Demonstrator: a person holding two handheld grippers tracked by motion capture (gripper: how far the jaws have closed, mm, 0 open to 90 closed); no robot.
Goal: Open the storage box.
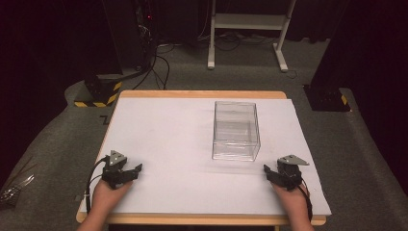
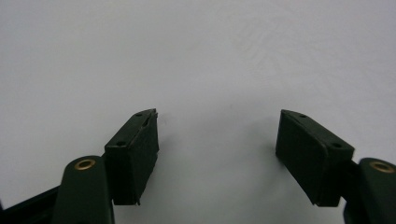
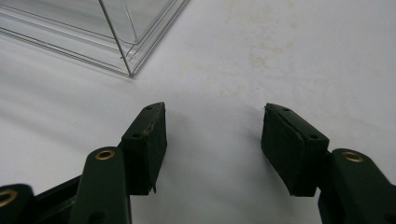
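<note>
Dark curtains and grey carpet ringed the work area, with a white frame (image 1: 250, 29) standing on the floor beyond the far edge of the table (image 1: 159, 120). Its wooden top was covered by a white sheet, and the one object on it was a clear plastic box (image 1: 236, 130) — upright, open-topped as far as could be told, set right of centre toward the far half.

The left gripper (image 1: 134, 172) rested low at the near left corner, held in the person's hand. In the left gripper view its jaws stood wide apart over bare white sheet, nothing between them. The right gripper (image 1: 270, 172) sat at the near right corner, well short of the box and apart from it. In the right gripper view its jaws were spread just as wide and empty, and a near corner of the clear plastic box (image 3: 116, 32) showed ahead and to the upper left — close, but untouched.

Judging by this, the work had hardly begun: both hands sat at what looked like a starting pose, the box stood undisturbed, and nothing was visible inside it. Everything was left to do, probably starting with a reach from the right gripper, the nearer of the two.
</note>
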